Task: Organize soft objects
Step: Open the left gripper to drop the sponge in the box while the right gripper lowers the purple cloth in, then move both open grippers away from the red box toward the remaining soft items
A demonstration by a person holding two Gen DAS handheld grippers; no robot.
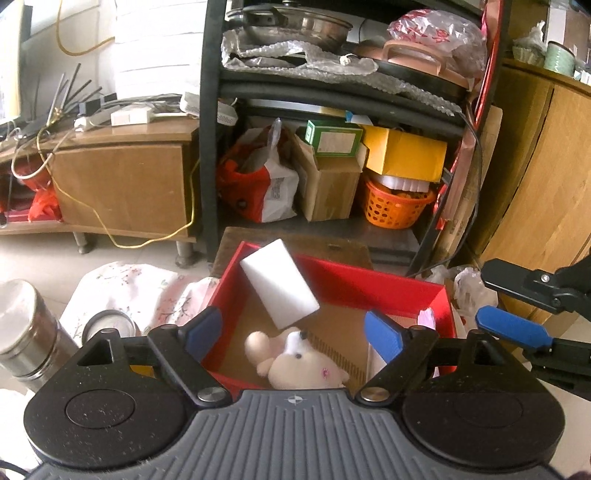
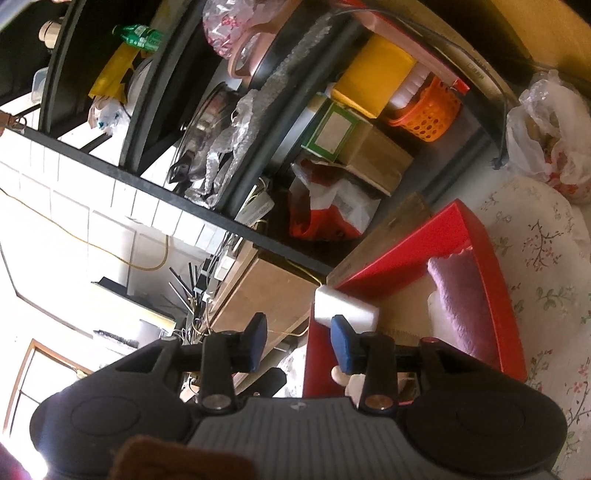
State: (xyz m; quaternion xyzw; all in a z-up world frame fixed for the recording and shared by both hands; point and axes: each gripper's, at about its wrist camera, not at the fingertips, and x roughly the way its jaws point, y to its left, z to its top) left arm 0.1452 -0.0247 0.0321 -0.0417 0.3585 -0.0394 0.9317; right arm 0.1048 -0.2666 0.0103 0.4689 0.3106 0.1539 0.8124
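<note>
Left wrist view looks past the left claw (image 1: 293, 326), whose blue pads stand wide apart with nothing between them. Beyond the pads sits a red box (image 1: 369, 275) with a brown cardboard floor. A white sponge (image 1: 279, 283) is tilted over the box's far left part, touching neither claw; whether it rests on the wall or is in the air I cannot tell. A plush bear (image 1: 301, 363) lies on the box floor close to the claw body. At the right edge of this view the right claw (image 1: 508, 308) reaches in from the side, one black finger above a blue pad, gaping and empty.

Right wrist view is rolled well over. That claw's (image 2: 299, 341) two blue pads are parted, nothing gripped. Just past its right pad the sponge (image 2: 347, 308) sits at the box's (image 2: 402, 245) near corner. A pink cloth (image 2: 465, 299) lies inside the box along its wall. A floral cloth (image 2: 546, 266) spreads beside the box.

Farther out stands a black shelf rack (image 1: 210, 129) holding an orange basket (image 1: 393, 205), a yellow box (image 1: 404, 155) and a steel pan (image 1: 295, 22). A steel canister (image 1: 26, 328) stands at the left.
</note>
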